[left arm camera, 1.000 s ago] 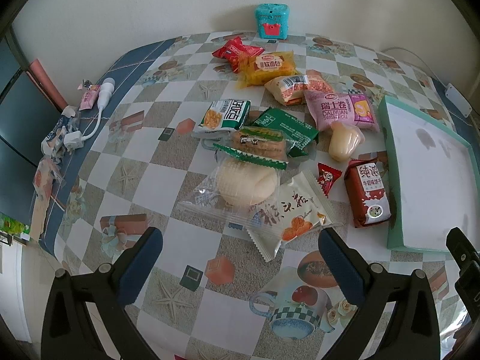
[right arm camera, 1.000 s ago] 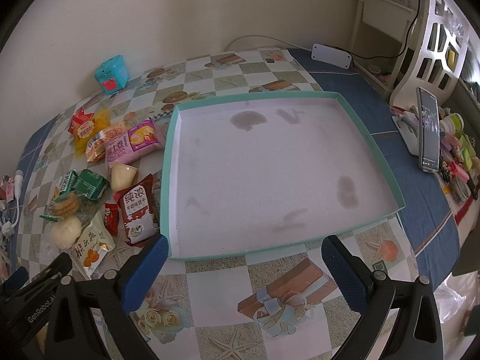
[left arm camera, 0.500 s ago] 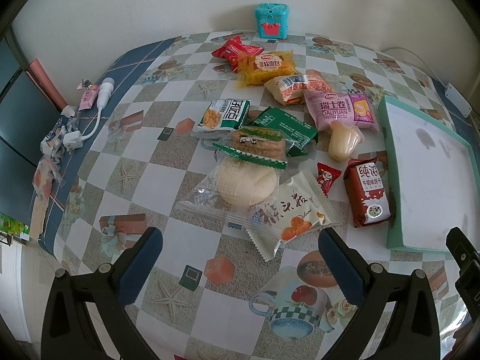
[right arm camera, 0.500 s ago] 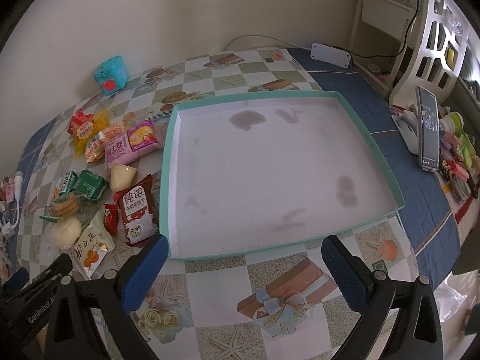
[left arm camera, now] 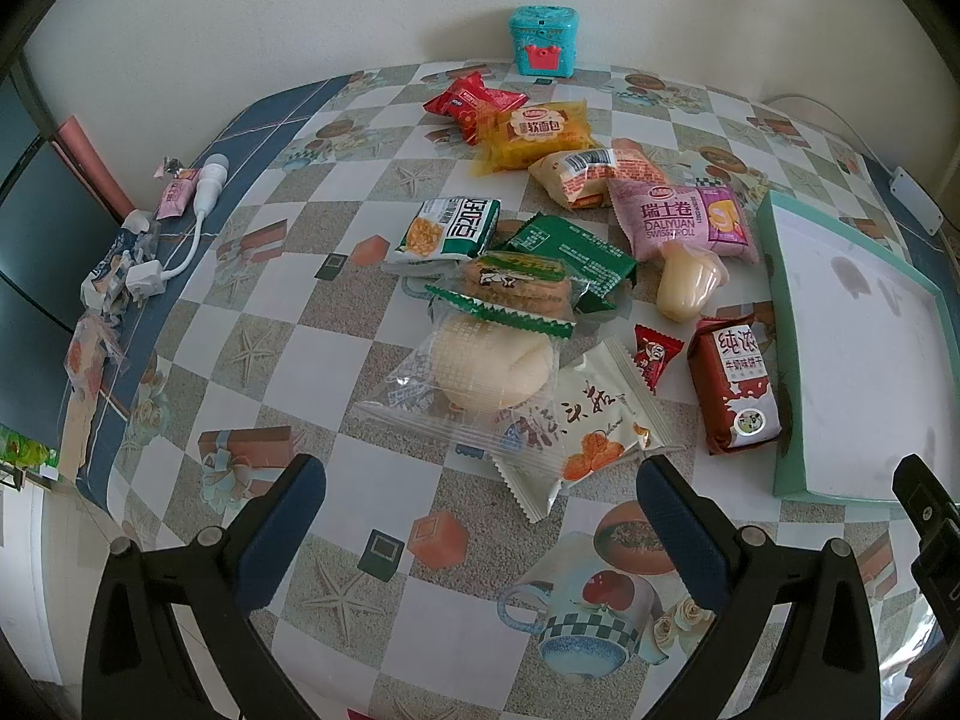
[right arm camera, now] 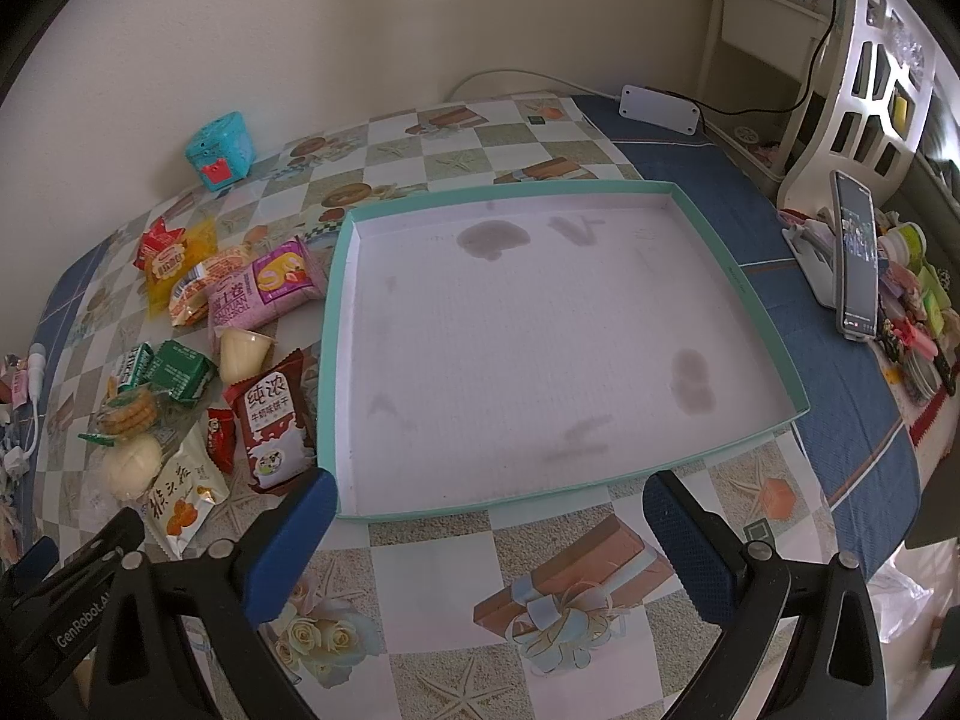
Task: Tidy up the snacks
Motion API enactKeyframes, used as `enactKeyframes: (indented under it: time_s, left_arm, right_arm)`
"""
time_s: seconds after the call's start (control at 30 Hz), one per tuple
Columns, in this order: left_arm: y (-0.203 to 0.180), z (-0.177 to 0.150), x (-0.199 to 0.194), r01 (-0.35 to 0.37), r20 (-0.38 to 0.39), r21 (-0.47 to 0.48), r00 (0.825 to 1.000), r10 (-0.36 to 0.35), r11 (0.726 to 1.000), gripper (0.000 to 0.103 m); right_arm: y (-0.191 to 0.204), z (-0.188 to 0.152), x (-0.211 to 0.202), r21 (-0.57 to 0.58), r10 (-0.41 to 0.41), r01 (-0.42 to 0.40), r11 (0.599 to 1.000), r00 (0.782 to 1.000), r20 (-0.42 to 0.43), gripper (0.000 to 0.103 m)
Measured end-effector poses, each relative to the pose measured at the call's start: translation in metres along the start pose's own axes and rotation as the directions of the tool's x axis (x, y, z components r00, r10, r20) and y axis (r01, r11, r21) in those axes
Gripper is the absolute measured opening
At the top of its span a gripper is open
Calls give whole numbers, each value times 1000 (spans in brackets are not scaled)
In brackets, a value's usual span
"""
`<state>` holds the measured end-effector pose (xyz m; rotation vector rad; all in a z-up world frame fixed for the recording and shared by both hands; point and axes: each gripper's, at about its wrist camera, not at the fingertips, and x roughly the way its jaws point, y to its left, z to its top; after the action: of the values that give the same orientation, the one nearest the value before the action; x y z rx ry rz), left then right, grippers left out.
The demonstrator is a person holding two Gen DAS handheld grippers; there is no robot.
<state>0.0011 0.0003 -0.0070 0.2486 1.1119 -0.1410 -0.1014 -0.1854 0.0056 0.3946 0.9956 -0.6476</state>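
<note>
Several snack packs lie in a heap on the checked tablecloth: a clear-wrapped round bun (left arm camera: 480, 372), a cream pack with orange print (left arm camera: 591, 420), a brown milk biscuit pack (left arm camera: 735, 381), a pink Swiss roll pack (left arm camera: 681, 222), a jelly cup (left arm camera: 687, 285), a green cracker pack (left arm camera: 516, 285). A shallow teal-rimmed tray (right arm camera: 729, 264), white inside and empty, lies right of the heap. My left gripper (left arm camera: 480, 501) is open, just short of the cream pack. My right gripper (right arm camera: 483, 531) is open at the tray's near rim. The heap also shows in the right wrist view (right arm camera: 270, 420).
A teal tin (left arm camera: 543, 39) stands at the wall. A white charger and cable (left arm camera: 198, 204) lie at the table's left edge. A phone on a stand (right arm camera: 852, 258) and small clutter sit right of the tray, a white box (right arm camera: 660, 108) behind it.
</note>
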Motion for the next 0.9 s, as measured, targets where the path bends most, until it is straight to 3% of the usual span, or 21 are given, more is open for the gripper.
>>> enactKeyframes:
  time_s: [0.9]
  left_arm:
    - [0, -2, 1, 8, -9, -12, 1000, -8, 1000, 103]
  right_arm:
    - [0, -1, 0, 1, -5, 5, 1000, 1000, -1, 103]
